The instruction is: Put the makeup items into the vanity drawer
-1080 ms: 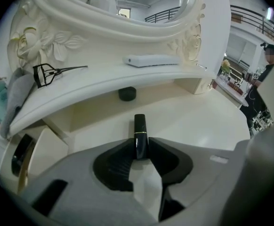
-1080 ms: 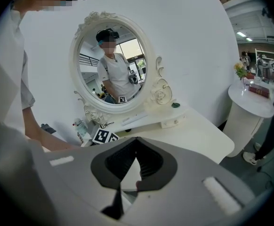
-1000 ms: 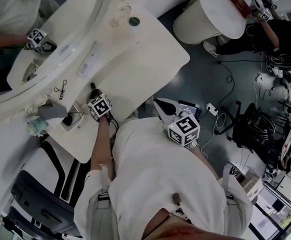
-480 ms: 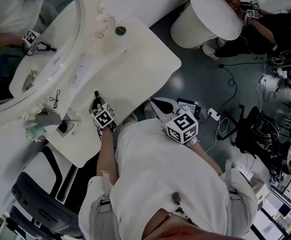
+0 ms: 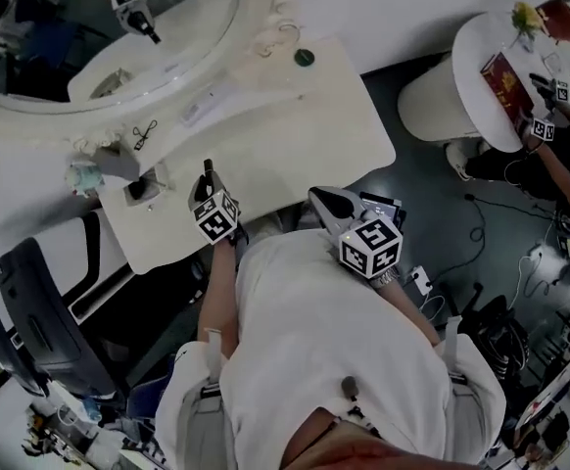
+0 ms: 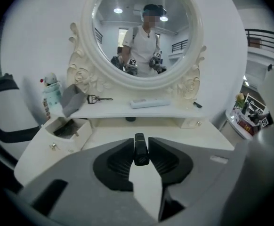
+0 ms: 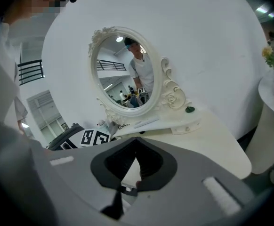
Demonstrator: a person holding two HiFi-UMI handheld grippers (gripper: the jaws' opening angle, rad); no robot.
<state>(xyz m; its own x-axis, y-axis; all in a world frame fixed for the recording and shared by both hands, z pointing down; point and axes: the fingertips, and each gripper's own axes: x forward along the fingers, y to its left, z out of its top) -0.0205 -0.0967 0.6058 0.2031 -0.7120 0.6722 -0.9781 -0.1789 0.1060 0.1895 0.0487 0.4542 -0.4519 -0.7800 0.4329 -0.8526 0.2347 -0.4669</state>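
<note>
over the front of the vanity top (image 5: 295, 135), near its open drawer (image 6: 57, 142), the left gripper (image 6: 140, 144) clamps a black makeup tube (image 6: 140, 153), seemingly bound for that drawer, while the right gripper (image 7: 136, 140) idles, closed on nothing.

A: Head cam?
B: Above the person, facing steeply down on the vanity top (image 5: 305, 135)
A: Gripper cams?
B: Both low, facing the round mirror (image 6: 174, 22); left close over the tabletop, right further back. All 3 share mirror + shelf (image 6: 141, 108)
</note>
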